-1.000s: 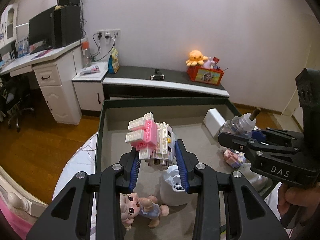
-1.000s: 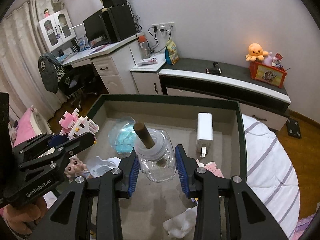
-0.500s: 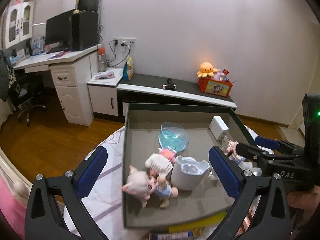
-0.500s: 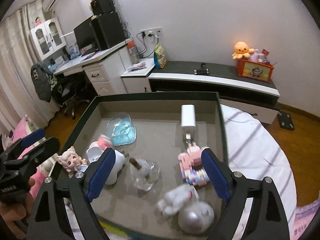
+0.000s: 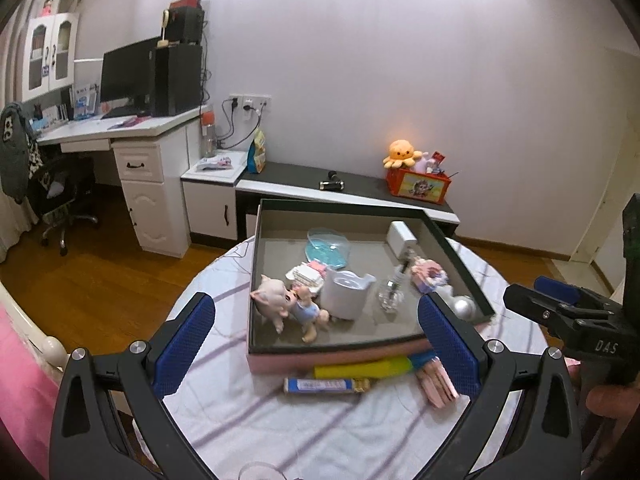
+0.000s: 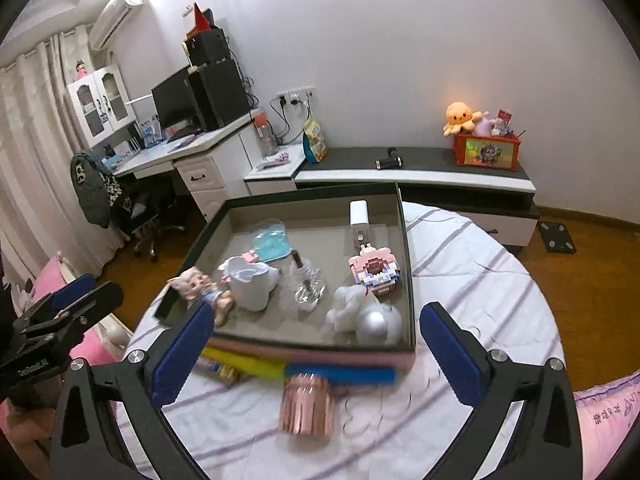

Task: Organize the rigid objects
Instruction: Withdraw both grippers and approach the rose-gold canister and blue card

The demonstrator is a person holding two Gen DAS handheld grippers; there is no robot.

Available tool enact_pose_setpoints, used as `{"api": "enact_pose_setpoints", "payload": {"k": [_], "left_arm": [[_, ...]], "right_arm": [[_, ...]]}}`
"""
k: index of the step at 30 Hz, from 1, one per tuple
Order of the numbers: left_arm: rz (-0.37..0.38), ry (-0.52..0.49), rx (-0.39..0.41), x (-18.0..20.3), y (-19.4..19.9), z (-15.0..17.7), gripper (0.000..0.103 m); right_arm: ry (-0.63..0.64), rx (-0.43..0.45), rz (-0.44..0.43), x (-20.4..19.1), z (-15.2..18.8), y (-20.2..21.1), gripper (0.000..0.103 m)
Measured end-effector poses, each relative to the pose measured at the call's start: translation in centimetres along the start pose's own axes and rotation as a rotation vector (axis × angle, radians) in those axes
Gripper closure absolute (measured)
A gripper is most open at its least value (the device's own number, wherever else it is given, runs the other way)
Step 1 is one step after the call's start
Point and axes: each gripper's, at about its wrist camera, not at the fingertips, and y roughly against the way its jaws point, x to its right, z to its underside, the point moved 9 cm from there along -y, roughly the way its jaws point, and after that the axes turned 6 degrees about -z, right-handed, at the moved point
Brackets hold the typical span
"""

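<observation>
A dark-rimmed box (image 5: 340, 206) (image 6: 312, 192) sits on a round table. Inside, the pink-and-white block toy (image 5: 306, 274) lies behind a pig doll (image 5: 280, 304) (image 6: 196, 284). The glass jar (image 5: 390, 298) (image 6: 308, 288) with a brown stick stands beside a white cup (image 5: 344, 294) (image 6: 250, 284). My left gripper (image 5: 316, 344) hangs open in front of the box, holding nothing. My right gripper (image 6: 316, 356) is opening wide with nothing between its jaws. Each gripper shows in the other view, right gripper (image 5: 560, 312) and left gripper (image 6: 68, 312).
The box also holds a blue dish (image 6: 272, 240), a white charger (image 6: 359, 214), a pink block figure (image 6: 374, 274) and a silver ball (image 6: 378, 322). In front lie a yellow bar (image 5: 360, 370), a flat blue packet (image 5: 320, 385) and a rose-gold can (image 6: 306, 406). A desk and a low cabinet stand behind.
Both grippers let go, the left of the block toy and the right of the glass jar, which now rest in the box. Both opened wide and drew back and up.
</observation>
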Motion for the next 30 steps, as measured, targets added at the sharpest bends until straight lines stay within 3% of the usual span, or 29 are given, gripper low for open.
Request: {"api": "enact_pose_setpoints", "payload": {"k": [11,19,30], "left_arm": [[0.003,0.043,0.028,-1.1,5.5,2.1,0.0],[-0.003,0.059,-0.022,-1.6,6.2,5.8,0.0],[0.019,0.034,-0.05,-0.3,6.2,7.3,0.0]], "right_arm": [[0.018,0.065,0.0,-2.3,3.4,6.0,0.0],[0.007,0.028,0.021,-2.0,6.9,6.8,0.0],[0.004,0.014,0.024,-1.9,7.7,6.7,0.0]]}}
